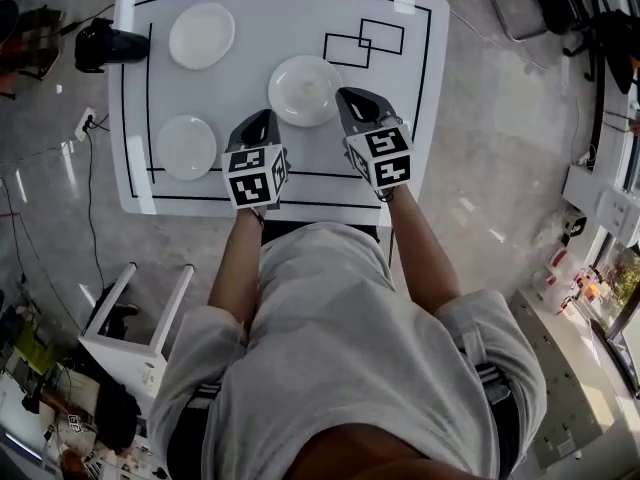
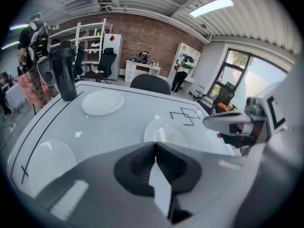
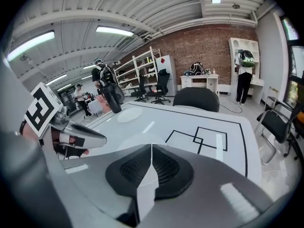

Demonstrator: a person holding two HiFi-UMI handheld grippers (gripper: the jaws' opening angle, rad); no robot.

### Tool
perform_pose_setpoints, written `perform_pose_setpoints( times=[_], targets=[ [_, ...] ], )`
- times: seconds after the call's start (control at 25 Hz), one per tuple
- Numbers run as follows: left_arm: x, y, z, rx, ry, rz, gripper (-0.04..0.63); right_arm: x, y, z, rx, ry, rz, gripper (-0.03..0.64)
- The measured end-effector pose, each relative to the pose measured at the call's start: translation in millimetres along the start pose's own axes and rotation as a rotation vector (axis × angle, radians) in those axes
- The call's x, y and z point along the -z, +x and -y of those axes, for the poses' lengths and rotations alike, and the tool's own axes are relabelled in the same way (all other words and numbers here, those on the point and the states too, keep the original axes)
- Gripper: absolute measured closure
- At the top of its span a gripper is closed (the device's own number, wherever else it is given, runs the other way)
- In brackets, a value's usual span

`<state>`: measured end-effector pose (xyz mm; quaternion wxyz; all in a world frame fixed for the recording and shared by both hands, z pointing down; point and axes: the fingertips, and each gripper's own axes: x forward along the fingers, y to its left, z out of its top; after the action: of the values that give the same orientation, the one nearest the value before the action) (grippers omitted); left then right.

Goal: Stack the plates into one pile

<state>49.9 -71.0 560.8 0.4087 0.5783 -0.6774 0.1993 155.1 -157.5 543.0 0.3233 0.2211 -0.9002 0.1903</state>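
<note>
Three white plates lie apart on the white table (image 1: 400,58). One plate (image 1: 305,90) sits in the middle, another plate (image 1: 201,35) at the far left, a third plate (image 1: 186,146) at the near left. My left gripper (image 1: 266,118) hovers just left of the middle plate (image 2: 167,133), jaws shut and empty. My right gripper (image 1: 350,97) hangs at that plate's right rim, also shut with nothing in it. In the right gripper view the middle plate (image 3: 127,140) shows just beyond the closed jaws, and the left gripper (image 3: 71,133) is beside it.
A black bottle (image 1: 108,44) lies at the table's far-left corner and stands tall in the left gripper view (image 2: 63,75). Black outlined rectangles (image 1: 364,42) are drawn at the far right of the table. A white stool (image 1: 140,328) stands on the floor at the left.
</note>
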Motion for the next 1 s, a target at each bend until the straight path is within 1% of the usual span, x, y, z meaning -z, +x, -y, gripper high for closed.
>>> perform_pose_setpoints(
  times=[0.08, 0.12, 0.2, 0.32, 0.44, 0.48, 0.52, 0.56, 0.64, 0.72, 0.8, 0.88, 1.0],
  targets=[
    [-5.2, 4.4, -5.9, 0.004, -0.020, 0.007, 0.592, 4.8, 8.9, 5.0, 0.000, 0.005, -0.016, 0.566],
    [-7.6, 7.3, -7.9, 0.008, -0.026, 0.006, 0.592, 3.5, 12.9, 8.4, 0.005, -0.001, -0.020, 0.555],
    [-2.6, 10.1, -11.5, 0.018, -0.029, -0.025, 0.592, 3.9, 16.1, 10.5, 0.017, 0.006, -0.032, 0.552],
    [6.6, 16.2, -19.3, 0.027, -0.038, -0.090, 0.592, 8.0, 22.6, 10.1, 0.026, 0.045, -0.059, 0.518],
    [5.7, 25.9, -20.2, 0.046, -0.061, -0.118, 0.591, 15.8, 29.4, 16.6, 0.045, 0.075, -0.095, 0.492],
    [5.8, 28.8, -19.2, 0.055, -0.064, -0.125, 0.561, 19.8, 31.0, 18.6, 0.051, 0.087, -0.108, 0.486],
    [6.2, 31.8, -17.5, 0.066, -0.061, -0.134, 0.507, 23.7, 32.7, 20.4, 0.055, 0.101, -0.120, 0.480],
    [6.7, 34.9, -15.6, 0.077, -0.054, -0.145, 0.480, 26.8, 34.4, 22.0, 0.057, 0.116, -0.129, 0.474],
    [7.4, 40.8, -12.2, 0.099, -0.039, -0.168, 0.451, 30.7, 38.2, 23.7, 0.057, 0.143, -0.143, 0.465],
    [6.9, 45.6, -10.1, 0.115, -0.040, -0.179, 0.439, 32.9, 41.9, 24.0, 0.056, 0.159, -0.153, 0.460],
    [4.4, 48.5, -8.4, 0.124, -0.056, -0.175, 0.437, 34.9, 44.3, 24.9, 0.061, 0.164, -0.169, 0.460],
    [2.7, 49.9, -7.0, 0.126, -0.072, -0.169, 0.437, 37.3, 45.0, 26.8, 0.069, 0.175, -0.187, 0.462],
    [7.1, 54.0, -7.3, 0.124, -0.080, -0.190, 0.436, 42.3, 48.4, 27.3, 0.067, 0.204, -0.212, 0.459]
  ],
)
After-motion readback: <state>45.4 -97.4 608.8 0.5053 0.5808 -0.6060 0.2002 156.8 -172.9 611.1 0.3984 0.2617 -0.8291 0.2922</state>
